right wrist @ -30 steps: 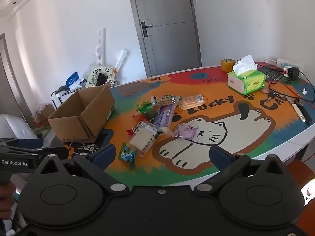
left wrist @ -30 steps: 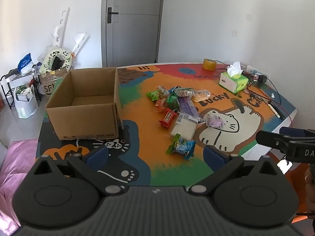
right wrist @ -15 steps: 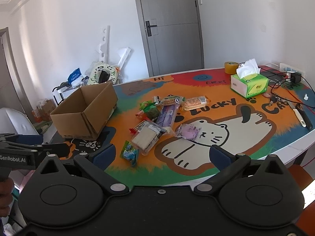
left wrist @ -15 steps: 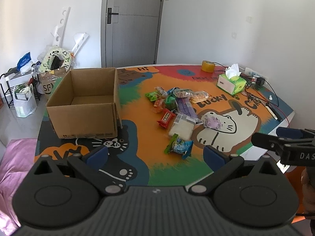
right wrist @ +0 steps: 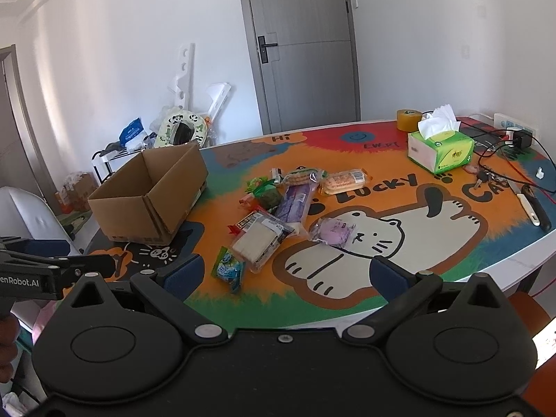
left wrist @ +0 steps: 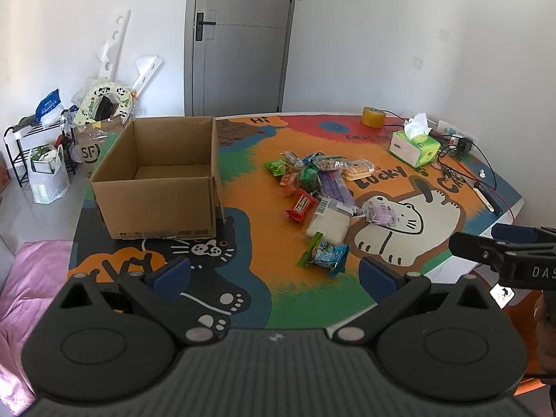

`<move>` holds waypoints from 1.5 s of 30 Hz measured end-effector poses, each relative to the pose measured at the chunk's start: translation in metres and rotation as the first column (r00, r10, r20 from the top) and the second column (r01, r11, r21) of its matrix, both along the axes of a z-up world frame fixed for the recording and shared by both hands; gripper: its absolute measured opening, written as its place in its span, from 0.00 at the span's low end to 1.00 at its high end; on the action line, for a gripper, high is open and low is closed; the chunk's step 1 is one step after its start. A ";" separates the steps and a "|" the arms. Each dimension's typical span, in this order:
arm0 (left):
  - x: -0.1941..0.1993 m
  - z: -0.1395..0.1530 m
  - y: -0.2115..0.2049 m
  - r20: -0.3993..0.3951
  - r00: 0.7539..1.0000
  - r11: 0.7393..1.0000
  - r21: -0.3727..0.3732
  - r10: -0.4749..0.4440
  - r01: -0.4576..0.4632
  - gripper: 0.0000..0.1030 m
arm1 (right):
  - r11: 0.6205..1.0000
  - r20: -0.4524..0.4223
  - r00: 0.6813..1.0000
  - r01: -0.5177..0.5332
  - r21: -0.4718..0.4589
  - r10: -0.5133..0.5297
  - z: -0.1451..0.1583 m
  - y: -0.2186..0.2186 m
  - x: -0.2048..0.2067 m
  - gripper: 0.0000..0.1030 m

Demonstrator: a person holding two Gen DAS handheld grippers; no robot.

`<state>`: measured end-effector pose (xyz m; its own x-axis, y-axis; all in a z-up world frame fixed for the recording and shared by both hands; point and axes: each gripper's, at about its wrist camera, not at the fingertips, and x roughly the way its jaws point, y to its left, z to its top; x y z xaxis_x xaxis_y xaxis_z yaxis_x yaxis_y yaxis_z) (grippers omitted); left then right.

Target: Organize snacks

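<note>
Cardboard box (left wrist: 158,180) left of snack pile (left wrist: 321,187) on table (left wrist: 250,229); tissue box (left wrist: 413,147) far right.

A room in a home is shown: a grey door (left wrist: 239,38), a tabletop (left wrist: 264,160) covered by a cartoon cat mat, a tissue box (right wrist: 439,149), and household clutter (left wrist: 69,128) stacked against the wall.

White walls, grey panelled door (left wrist: 239,40) w/ black handle. Grey tiled floor (left wrist: 21,208), black wire rack (left wrist: 21,139) at left wall. Bright daylight.
</note>
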<state>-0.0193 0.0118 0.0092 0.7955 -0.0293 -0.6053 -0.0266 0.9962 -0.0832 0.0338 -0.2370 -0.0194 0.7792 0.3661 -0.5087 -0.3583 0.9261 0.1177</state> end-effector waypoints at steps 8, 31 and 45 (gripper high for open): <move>-0.002 0.001 -0.005 0.005 1.000 1.000 0.006 -0.016 0.016 0.99 | 1.000 0.008 1.000 0.002 0.002 -0.002 0.003 -0.001 -0.002 1.00; -0.001 0.001 -0.008 0.011 1.000 1.000 0.005 -0.017 0.017 0.99 | 1.000 0.006 1.000 0.008 0.004 -0.008 0.002 -0.002 -0.001 1.00; 0.023 -0.018 -0.011 -0.013 1.000 1.000 0.029 -0.011 0.011 0.99 | 1.000 -0.004 1.000 -0.002 -0.019 0.002 -0.022 0.003 0.014 1.00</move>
<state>0.0035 0.0005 -0.0088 0.7875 -0.0203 -0.6160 -0.0163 0.9984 -0.0538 0.0474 -0.2341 -0.0417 0.7763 0.3580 -0.5188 -0.3599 0.9274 0.1014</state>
